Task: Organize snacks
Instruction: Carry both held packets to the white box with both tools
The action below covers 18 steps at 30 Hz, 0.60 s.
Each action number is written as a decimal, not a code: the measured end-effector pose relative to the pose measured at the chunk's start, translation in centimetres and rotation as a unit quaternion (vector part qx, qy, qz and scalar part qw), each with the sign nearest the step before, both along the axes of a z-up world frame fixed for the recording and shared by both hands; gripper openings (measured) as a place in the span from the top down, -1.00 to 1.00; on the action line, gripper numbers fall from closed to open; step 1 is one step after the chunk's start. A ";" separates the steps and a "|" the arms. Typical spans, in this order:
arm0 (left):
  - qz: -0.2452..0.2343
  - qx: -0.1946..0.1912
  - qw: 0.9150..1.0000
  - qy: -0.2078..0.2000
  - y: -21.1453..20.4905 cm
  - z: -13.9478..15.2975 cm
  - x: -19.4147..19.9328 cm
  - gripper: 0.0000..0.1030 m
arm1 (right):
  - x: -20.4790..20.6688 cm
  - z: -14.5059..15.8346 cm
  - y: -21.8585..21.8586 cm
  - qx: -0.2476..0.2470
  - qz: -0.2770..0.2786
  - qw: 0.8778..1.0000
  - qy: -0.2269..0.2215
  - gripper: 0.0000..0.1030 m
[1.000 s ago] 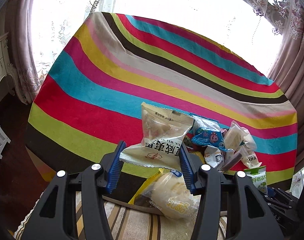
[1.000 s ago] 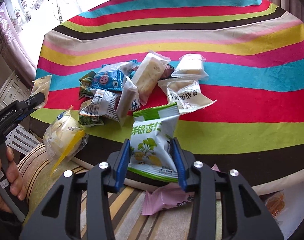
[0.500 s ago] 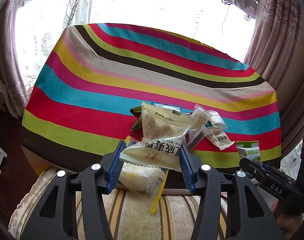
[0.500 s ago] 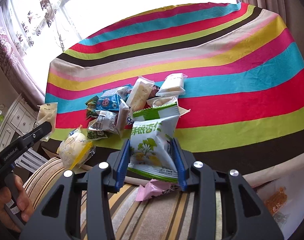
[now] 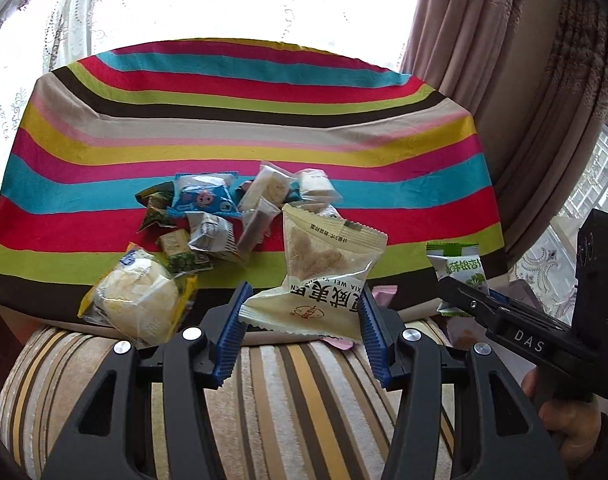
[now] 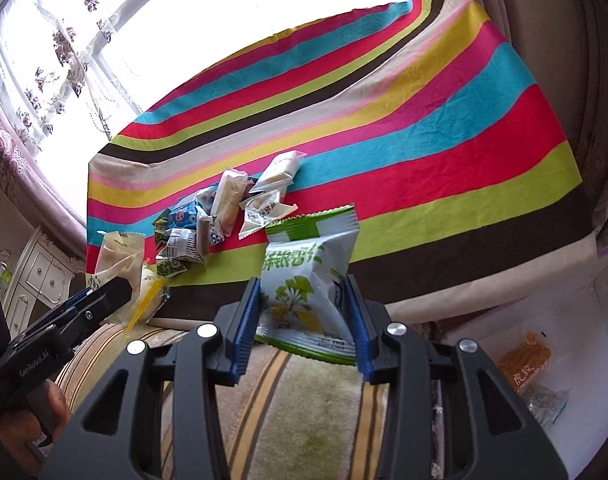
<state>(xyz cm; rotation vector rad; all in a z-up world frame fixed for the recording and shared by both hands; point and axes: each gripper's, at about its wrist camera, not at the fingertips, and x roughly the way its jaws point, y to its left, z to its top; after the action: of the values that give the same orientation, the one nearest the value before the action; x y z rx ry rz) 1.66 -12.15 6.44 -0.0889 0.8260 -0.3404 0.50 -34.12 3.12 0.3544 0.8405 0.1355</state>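
The left hand-held gripper [image 5: 302,330] clamps a cream snack packet [image 5: 323,280] between its blue pads, held above the near edge of the striped worktop [image 5: 240,128]. The right hand-held gripper [image 6: 305,326] grips a green-and-white snack bag [image 6: 309,276] over the same edge. A heap of snack packets [image 5: 224,212] lies on the worktop toward its near edge, with a wrapped bun [image 5: 138,300] overhanging that edge.

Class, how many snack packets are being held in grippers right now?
2. The cream packet is clamped in the left gripper; the green-and-white packet in the right gripper.
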 end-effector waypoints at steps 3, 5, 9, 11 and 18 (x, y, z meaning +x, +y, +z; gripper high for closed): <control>-0.032 0.005 0.999 0.007 -2.2 -0.2 -0.8 0.04 | -1.3 -0.2 -1.9 -0.006 -0.013 1.000 0.003 0.20; -0.055 0.006 0.998 0.012 -3.7 -0.3 -1.3 0.04 | -2.3 -0.6 -3.4 -0.005 -0.025 1.000 0.005 0.20; -0.102 0.012 0.994 0.023 -6.7 -0.5 -2.4 0.04 | -4.4 -1.5 -6.6 -0.011 -0.052 0.999 0.012 0.20; -0.127 0.017 0.991 0.028 -8.2 -0.7 -3.0 0.04 | -5.5 -2.1 -8.0 -0.013 -0.061 0.998 0.016 0.19; -0.197 0.035 0.979 0.045 -13.1 -1.6 -5.0 0.04 | -8.7 -3.6 -11.8 -0.005 -0.091 0.995 0.027 0.19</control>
<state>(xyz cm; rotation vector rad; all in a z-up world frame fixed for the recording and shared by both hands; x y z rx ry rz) -3.35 -25.30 4.85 0.1288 0.9434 -0.6829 -8.23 -45.94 -0.50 0.4241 0.8581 -0.0484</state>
